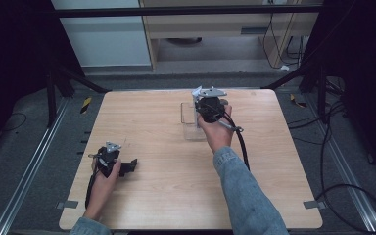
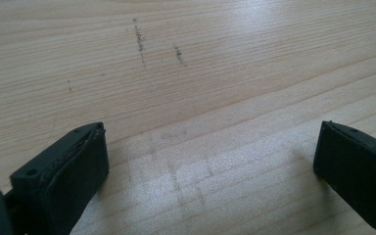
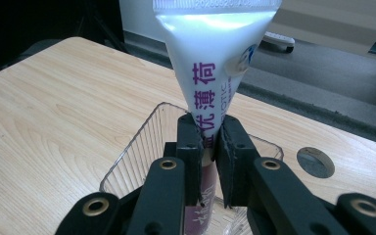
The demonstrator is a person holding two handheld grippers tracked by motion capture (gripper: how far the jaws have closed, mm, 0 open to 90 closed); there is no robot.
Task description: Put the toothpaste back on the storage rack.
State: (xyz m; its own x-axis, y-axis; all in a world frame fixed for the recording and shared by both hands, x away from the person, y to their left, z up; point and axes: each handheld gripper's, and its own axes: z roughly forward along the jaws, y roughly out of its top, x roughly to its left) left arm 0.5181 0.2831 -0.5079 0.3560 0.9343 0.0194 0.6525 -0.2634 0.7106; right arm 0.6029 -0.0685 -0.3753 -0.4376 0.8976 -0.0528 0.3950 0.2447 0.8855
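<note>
Black jaws of the right gripper point(image 3: 208, 147) pinch a white toothpaste tube point(image 3: 214, 58) at its narrow middle, crimped end up, cap end down inside a clear ribbed plastic cup point(image 3: 142, 147) near the table's point(image 1: 156, 196) far edge, apparently to stand it there. Left gripper point(image 1: 127, 165) rests spread and empty near the near-left corner.

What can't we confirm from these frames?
- Tube cap end: right gripper view, hidden behind the right gripper and down in the clear container.
- Tube crimp: same view, cut off by the top edge.
- Tube and container in the high view: mostly hidden by the hand.
- Small print on the tube: blurred.
</note>
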